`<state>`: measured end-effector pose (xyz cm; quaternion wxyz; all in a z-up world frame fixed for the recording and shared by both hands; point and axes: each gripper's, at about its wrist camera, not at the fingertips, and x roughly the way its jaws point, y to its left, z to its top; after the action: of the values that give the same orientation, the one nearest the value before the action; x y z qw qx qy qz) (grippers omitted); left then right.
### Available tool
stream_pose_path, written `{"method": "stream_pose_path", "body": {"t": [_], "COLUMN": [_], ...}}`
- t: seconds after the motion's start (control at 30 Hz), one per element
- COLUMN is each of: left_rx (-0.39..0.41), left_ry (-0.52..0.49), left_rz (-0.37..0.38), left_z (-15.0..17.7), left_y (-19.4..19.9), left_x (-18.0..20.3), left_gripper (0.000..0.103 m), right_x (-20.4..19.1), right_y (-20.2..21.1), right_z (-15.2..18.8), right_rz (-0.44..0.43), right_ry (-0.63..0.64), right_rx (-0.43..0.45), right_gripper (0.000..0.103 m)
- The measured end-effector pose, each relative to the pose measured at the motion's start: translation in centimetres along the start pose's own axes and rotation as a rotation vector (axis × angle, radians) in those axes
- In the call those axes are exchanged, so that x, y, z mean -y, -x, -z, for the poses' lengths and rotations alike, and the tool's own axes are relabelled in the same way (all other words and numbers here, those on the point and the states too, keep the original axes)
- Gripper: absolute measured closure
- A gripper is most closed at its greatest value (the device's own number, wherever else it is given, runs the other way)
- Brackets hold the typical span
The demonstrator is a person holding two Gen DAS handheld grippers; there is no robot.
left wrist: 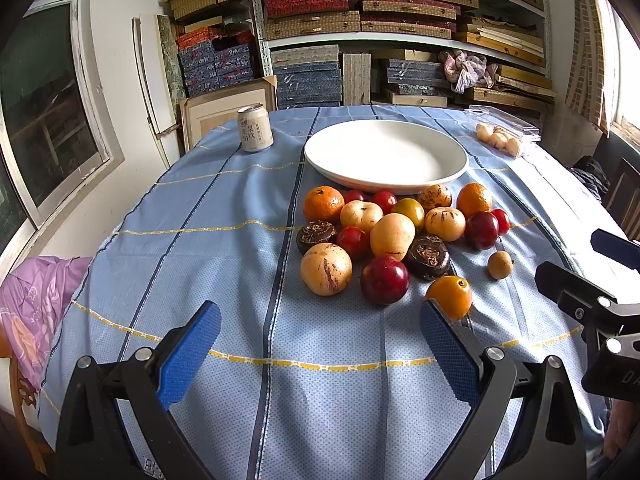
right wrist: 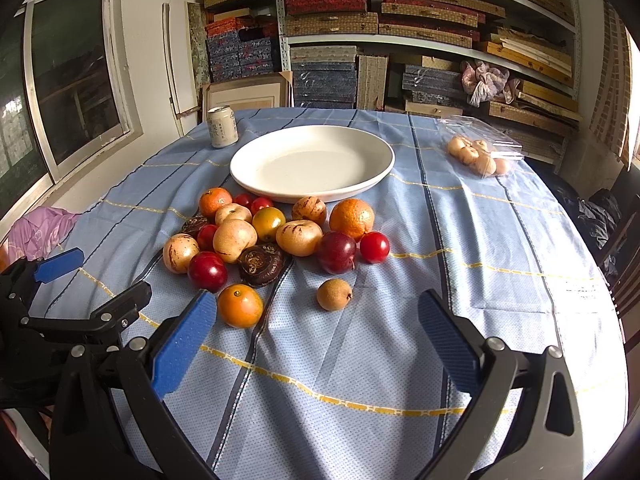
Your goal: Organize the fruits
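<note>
A heap of fruit [left wrist: 396,236] [right wrist: 272,236] lies on the blue cloth just in front of a wide white plate [left wrist: 386,156] [right wrist: 312,164] that holds nothing. The heap has oranges, red plums, pale streaked melons and dark brown fruits. One small orange [left wrist: 450,296] [right wrist: 240,306] and a small brown fruit [left wrist: 500,265] [right wrist: 334,295] lie nearest me. My left gripper [left wrist: 320,336] hovers open before the heap, holding nothing. My right gripper [right wrist: 318,328] is open too, with the small brown fruit just beyond its fingertips.
A drink can [left wrist: 255,128] [right wrist: 222,126] stands at the far left of the table. A clear plastic box of pale fruits [left wrist: 500,136] [right wrist: 480,156] sits far right. Shelves of stacked boxes [left wrist: 380,20] fill the back wall. A purple cloth [left wrist: 36,304] hangs at the left.
</note>
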<state>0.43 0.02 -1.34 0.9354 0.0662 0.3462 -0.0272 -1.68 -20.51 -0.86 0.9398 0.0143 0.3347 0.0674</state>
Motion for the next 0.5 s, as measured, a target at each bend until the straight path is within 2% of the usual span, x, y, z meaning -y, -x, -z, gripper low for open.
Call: {"method": "stream_pose_path", "body": {"t": [0.5], "left_rx": [-0.004], "left_ry": [-0.002], "left_rz": [0.000], "left_z": [0.16], "left_y": [-0.19], "left_x": [-0.10], "left_gripper": [0.003], "right_x": [-0.01], "right_y": [-0.02], "right_z": [0.00], "right_rz": [-0.001], "right_ry": [0.000], "right_rx": [0.000], "right_gripper": [0.004]}}
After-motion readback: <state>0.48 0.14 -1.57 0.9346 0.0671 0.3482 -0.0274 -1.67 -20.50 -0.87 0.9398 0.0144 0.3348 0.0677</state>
